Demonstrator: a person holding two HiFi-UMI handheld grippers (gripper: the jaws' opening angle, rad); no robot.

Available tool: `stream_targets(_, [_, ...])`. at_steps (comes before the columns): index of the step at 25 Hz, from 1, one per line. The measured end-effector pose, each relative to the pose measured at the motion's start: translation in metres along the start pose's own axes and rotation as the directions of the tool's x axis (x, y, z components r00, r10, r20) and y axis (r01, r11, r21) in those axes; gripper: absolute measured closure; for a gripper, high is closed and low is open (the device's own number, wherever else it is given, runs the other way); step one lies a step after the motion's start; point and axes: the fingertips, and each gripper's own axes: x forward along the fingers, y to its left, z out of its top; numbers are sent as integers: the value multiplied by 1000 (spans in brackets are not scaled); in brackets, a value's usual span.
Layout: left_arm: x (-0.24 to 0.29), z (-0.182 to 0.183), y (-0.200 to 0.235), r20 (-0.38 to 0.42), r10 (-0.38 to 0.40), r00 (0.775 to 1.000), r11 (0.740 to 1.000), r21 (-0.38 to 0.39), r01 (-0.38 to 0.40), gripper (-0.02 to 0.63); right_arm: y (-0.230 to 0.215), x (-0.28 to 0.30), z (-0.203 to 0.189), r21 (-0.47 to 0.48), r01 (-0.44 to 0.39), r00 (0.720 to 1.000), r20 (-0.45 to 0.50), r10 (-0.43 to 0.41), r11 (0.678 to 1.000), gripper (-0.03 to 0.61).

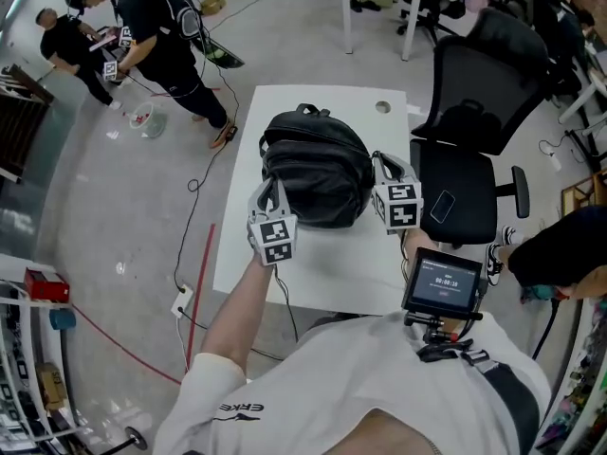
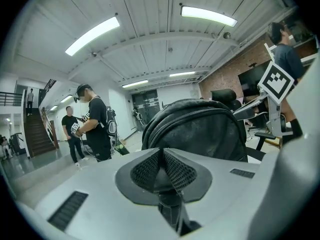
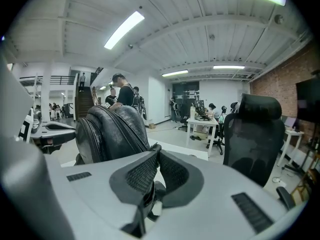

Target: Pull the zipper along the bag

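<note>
Resting on the middle of a white table (image 1: pixel 313 102), the black backpack (image 1: pixel 318 173) sits with its carry loop pointing away from the person and its rounded bulk bulging upward. A zipper (image 3: pixel 131 129) runs in a curved line over its side, seen as a ribbed track in the right gripper view, and another stretch arcs over the top in the left gripper view.

The bag lies directly between the two hand-held tools. The left gripper (image 1: pixel 272 186) is against the bag's left flank, its marker cube toward the person. In its own view its jaws are pressed together at the tips, with the bag rising just behind them and nothing visible between them.

The right gripper (image 1: pixel 384 164) is at the bag's right flank, close to its edge. In its own view its jaws are also pressed together, the tips right where the zipper track comes down. Whether a pull tab is pinched there cannot be made out.

A small screen (image 1: pixel 443 281) hangs at the person's chest. A black office chair (image 1: pixel 484 74) stands just beside the table's right side, with a phone (image 1: pixel 442 205) on its seat. Two people (image 1: pixel 152 27) stand well apart at the far left of the floor.
</note>
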Motion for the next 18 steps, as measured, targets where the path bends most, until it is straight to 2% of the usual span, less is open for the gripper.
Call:
stream_targets(11, [3,3,-11,3,-56,998,998,9,56,609,1,-9,16,-8,32,999,8,-32,999,560])
stream_targets(18, [-15,8,-6,-5,0,1000,1000,1,0,609,11,-15,29,-17,-16,1000,19,17,1000,560])
